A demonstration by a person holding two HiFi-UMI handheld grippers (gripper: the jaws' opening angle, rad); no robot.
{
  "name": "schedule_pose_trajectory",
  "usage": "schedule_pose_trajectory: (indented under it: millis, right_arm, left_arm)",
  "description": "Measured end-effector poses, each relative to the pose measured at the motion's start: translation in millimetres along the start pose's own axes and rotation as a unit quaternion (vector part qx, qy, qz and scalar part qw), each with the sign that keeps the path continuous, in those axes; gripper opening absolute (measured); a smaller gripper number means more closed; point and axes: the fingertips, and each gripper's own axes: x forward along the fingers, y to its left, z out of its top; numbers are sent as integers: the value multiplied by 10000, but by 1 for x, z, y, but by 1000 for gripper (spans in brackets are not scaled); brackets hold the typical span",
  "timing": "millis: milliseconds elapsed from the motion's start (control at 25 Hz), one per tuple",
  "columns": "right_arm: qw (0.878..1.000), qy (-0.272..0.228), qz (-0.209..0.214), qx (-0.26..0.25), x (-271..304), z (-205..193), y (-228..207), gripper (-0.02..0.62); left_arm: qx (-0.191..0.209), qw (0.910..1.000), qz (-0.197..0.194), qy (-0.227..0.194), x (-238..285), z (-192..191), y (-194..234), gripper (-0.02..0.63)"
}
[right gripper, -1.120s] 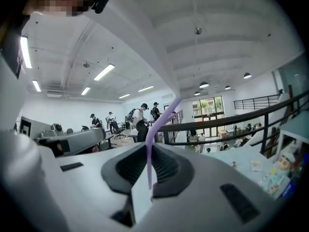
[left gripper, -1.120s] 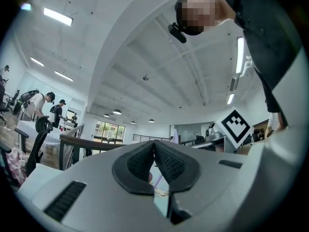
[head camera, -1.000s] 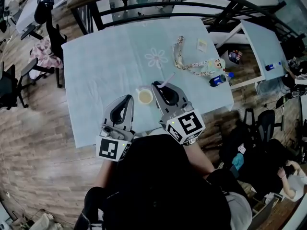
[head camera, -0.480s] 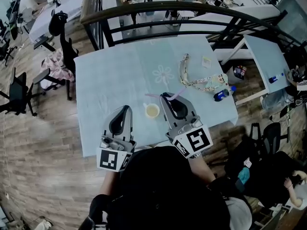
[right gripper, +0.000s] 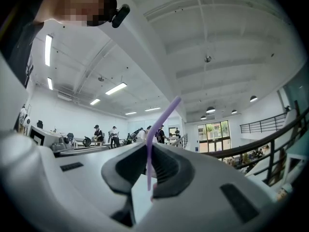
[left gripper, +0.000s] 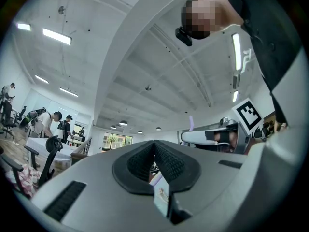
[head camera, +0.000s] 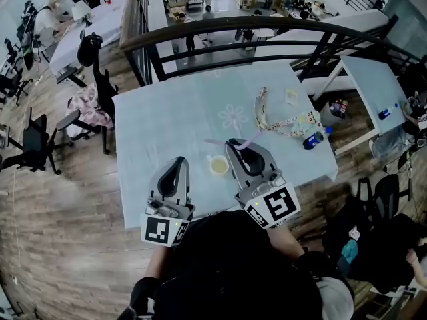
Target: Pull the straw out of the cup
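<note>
In the head view a small white cup (head camera: pixel 219 165) of pale drink stands on the light blue table (head camera: pixel 167 125). The purple straw (head camera: pixel 250 139) is out of the cup and lies crosswise in my right gripper (head camera: pixel 231 143), which is shut on it just above and behind the cup. The right gripper view shows the straw (right gripper: pixel 153 144) pinched between the dark pads, its bent end pointing up. My left gripper (head camera: pixel 180 160) hovers left of the cup, apart from it. Its pads (left gripper: pixel 166 161) meet with nothing between them.
A patterned lanyard (head camera: pixel 277 122), a small card (head camera: pixel 291 97) and a blue bottle (head camera: pixel 312 141) lie on the table's right side. A dark railing (head camera: pixel 267 29) curves behind the table. Office chairs (head camera: pixel 33 145) stand at the left, another table (head camera: pixel 373 79) at the right.
Both grippers have risen. The straw, gripped by the right one, has swung from pointing up by the cup to lying crosswise above it. The cup has stayed put.
</note>
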Motion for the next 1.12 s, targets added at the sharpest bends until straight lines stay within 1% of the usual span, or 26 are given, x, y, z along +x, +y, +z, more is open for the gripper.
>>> schedule_pose_trajectory:
  millis: [400, 560, 680, 800, 920, 1120]
  right_arm:
    - [9999, 32, 129, 8, 1, -1, 9, 35]
    - [9999, 42, 161, 21, 0, 0, 8, 35]
    - [9998, 70, 177, 20, 1, -3, 7, 35]
    - [9998, 115, 179, 20, 2, -8, 5, 35]
    - [9998, 108, 182, 37, 2, -9, 5, 35]
    - [9997, 108, 207, 20, 2, -9, 11, 35]
  left_arm:
    - [54, 10000, -36, 55, 0, 2, -3, 14]
    - [3, 9999, -101, -40, 3, 6, -8, 14]
    - [35, 10000, -57, 39, 3, 1, -7, 14]
    - [-23, 9999, -101, -42, 5, 2, -10, 14]
    - [3, 9999, -92, 46, 4, -3, -9, 14]
    - [-37, 9999, -114, 15, 1, -3, -9, 14]
